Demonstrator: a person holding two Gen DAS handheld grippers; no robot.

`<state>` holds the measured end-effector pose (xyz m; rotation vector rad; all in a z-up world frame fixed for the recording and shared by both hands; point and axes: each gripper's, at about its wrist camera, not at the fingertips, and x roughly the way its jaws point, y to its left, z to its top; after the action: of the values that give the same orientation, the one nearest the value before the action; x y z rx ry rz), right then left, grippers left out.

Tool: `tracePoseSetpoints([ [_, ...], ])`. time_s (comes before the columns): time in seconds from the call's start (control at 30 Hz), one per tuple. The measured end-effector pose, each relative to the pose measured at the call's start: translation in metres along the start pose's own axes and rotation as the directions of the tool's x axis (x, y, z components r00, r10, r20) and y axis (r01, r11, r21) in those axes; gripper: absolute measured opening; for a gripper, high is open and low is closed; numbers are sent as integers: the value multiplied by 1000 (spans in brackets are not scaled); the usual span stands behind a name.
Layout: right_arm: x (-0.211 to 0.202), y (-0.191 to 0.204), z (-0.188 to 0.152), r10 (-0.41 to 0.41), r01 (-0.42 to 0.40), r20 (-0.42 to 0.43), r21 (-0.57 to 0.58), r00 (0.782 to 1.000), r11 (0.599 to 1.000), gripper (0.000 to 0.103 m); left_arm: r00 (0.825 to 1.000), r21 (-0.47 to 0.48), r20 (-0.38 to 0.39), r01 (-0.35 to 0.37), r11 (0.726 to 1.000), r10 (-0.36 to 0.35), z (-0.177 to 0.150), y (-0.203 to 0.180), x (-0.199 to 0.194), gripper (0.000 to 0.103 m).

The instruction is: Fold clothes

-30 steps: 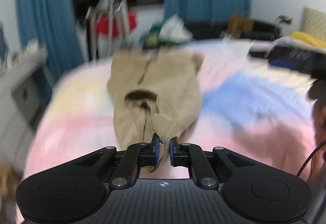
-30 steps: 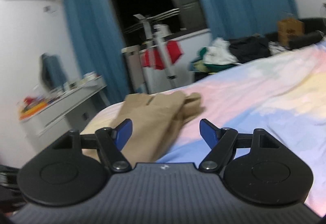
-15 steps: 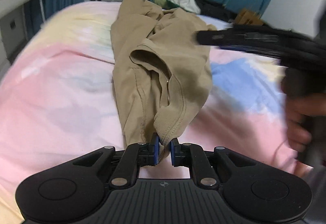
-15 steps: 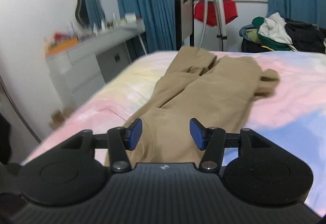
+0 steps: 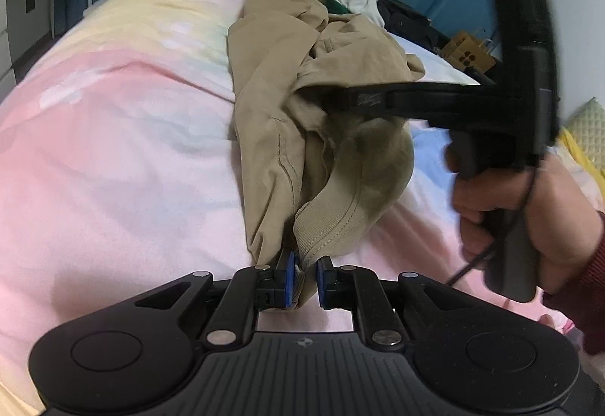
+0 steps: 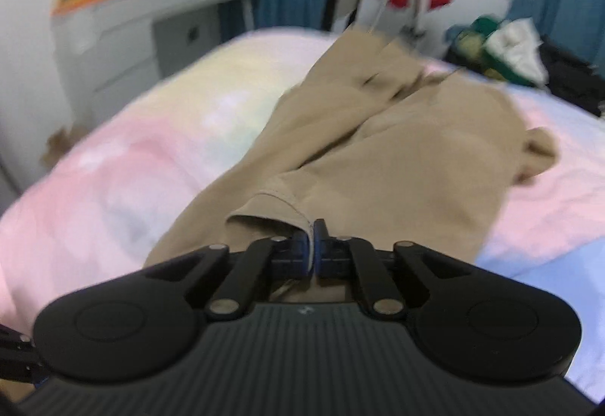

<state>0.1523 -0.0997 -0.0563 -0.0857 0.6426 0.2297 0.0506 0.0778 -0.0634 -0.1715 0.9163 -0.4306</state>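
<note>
In the left wrist view we see the left gripper [image 5: 304,280], low at centre frame, its blue pads narrowed onto the ribbed hem of a tan, soft cotton garment [image 5: 302,121] that runs as a long rumpled strip up from the jaws toward the upper middle, across a pastel pink, yellow and blue bedspread [image 5: 113,151]. From the right edge a hand in a dark red sleeve [image 5: 529,204] reaches the black right gripper across the garment's middle; its tips are hidden against the cloth. In the blurred right wrist view, the right gripper [image 6: 312,247] has just been closing and now pinches a folded edge of the garment at centre frame, the tan length fanning away to the upper right. We judge both grips sit at the near end, so the fold would carry along that long axis.
</note>
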Motion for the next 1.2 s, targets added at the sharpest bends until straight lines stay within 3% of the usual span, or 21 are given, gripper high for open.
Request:
tracePoseSetpoints([
  [0.13,-55,-22,-11,-87,79,123,67,989,995,5,998,75,66,5,997,-10,2,-12,-3,17],
  [0.23,-98,-46,-32,-167,141,164,154,972,978,5,993,162,110,30,986,-48,-2,-29,-13,22],
  [0.33,-117,-75,-70,-219,198,51,272,974,942,5,992,246,98,51,968,-77,-9,-48,-17,25],
  [0.47,-115,-113,-114,-119,180,-161,443,980,878,6,996,311,61,49,949,-71,-19,-64,-22,27],
  [0.57,-125,-120,-121,-92,151,-143,481,985,864,9,996,333,45,57,941,-76,-25,-71,-31,33],
  [0.63,-132,-117,-118,-80,122,-104,493,991,862,10,994,347,47,74,935,-96,-27,-76,-39,48],
  [0.73,-140,-115,-114,-135,146,-58,471,989,870,17,990,377,85,72,923,-111,-31,-84,-42,51],
  [0.8,-145,-118,-112,-176,169,-29,469,984,867,42,989,386,105,53,921,-101,-32,-90,-42,51],
  [0.87,-148,-121,-111,-216,191,-2,474,976,859,53,993,391,103,8,921,-52,-33,-94,-36,51],
  [0.9,-150,-123,-110,-235,201,12,477,972,856,54,995,391,93,-14,920,-24,-32,-95,-29,51],
  [1.0,-145,-126,-106,-238,194,35,474,971,859,54,998,378,53,-53,924,36,-25,-89,-11,47],
  [1.1,-137,-116,-101,-211,166,69,401,975,901,54,998,343,29,-61,938,54,-16,-80,3,40],
  [1.17,-127,-110,-98,-164,125,81,356,983,926,54,998,333,31,-55,941,47,-12,-76,6,24],
  [1.2,-122,-107,-96,-129,95,77,344,989,934,54,998,338,40,-56,940,45,-11,-75,5,9],
])
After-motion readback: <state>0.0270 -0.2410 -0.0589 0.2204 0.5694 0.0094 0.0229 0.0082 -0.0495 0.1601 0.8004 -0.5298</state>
